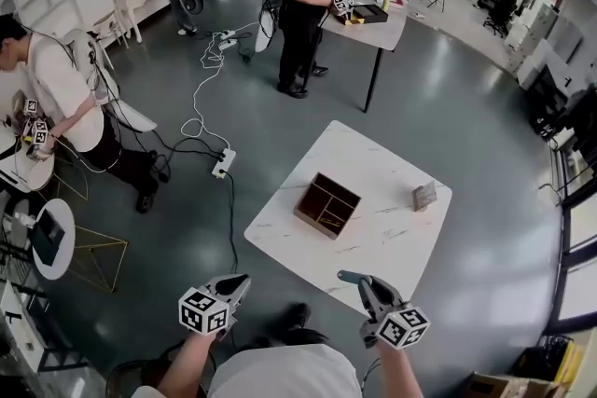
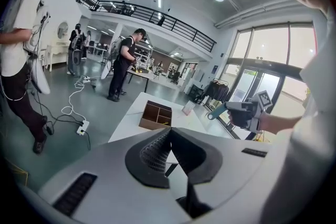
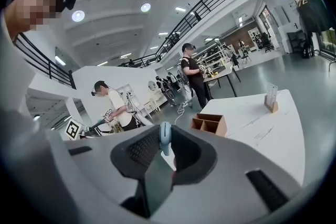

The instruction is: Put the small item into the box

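Note:
A brown box point(image 1: 326, 205) with open compartments stands on the white marble table point(image 1: 392, 233); something yellow lies in one compartment. My right gripper point(image 1: 360, 280) hovers short of the table's near edge, shut on a small blue item point(image 1: 349, 276) whose rounded tip pokes out between the jaws point(image 3: 165, 136). My left gripper point(image 1: 241, 280) hangs over the floor to the left of the table with its jaws together and nothing in them. The left gripper view shows the box point(image 2: 156, 114) ahead and the right gripper point(image 2: 237, 112) with the blue item point(image 2: 215, 113) off to the right.
A small card stand point(image 1: 424, 195) sits near the table's right edge. A power strip with cables point(image 1: 222, 163) lies on the floor to the left. One person point(image 1: 56, 98) stands at the left and another point(image 1: 303, 5) at a far table. A cardboard box point(image 1: 504, 384) is at the bottom right.

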Action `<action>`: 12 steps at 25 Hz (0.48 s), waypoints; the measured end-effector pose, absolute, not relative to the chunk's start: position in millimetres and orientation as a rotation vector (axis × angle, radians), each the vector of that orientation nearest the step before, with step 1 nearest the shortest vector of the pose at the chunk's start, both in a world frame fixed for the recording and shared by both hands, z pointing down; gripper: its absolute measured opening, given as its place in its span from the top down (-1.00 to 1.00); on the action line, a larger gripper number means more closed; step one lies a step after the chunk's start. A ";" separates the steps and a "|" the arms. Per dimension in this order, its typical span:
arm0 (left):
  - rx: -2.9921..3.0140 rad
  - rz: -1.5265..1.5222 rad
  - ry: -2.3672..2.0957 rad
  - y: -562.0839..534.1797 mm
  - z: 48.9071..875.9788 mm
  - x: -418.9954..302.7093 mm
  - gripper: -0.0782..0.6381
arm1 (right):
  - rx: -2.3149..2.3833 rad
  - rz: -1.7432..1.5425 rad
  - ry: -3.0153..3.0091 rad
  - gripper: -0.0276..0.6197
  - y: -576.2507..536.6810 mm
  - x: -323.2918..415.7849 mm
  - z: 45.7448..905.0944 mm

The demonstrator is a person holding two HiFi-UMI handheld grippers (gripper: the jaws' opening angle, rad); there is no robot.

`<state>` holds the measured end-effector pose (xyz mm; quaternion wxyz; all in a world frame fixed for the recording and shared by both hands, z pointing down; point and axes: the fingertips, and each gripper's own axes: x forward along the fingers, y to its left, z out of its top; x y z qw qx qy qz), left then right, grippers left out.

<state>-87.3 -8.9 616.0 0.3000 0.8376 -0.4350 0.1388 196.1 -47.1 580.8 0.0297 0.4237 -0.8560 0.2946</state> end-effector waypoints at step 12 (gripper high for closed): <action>2.163 0.372 -1.210 -61.5 630.1 -42.7 0.74 | 1.178 0.938 -2.627 0.66 -119.4 229.5 609.7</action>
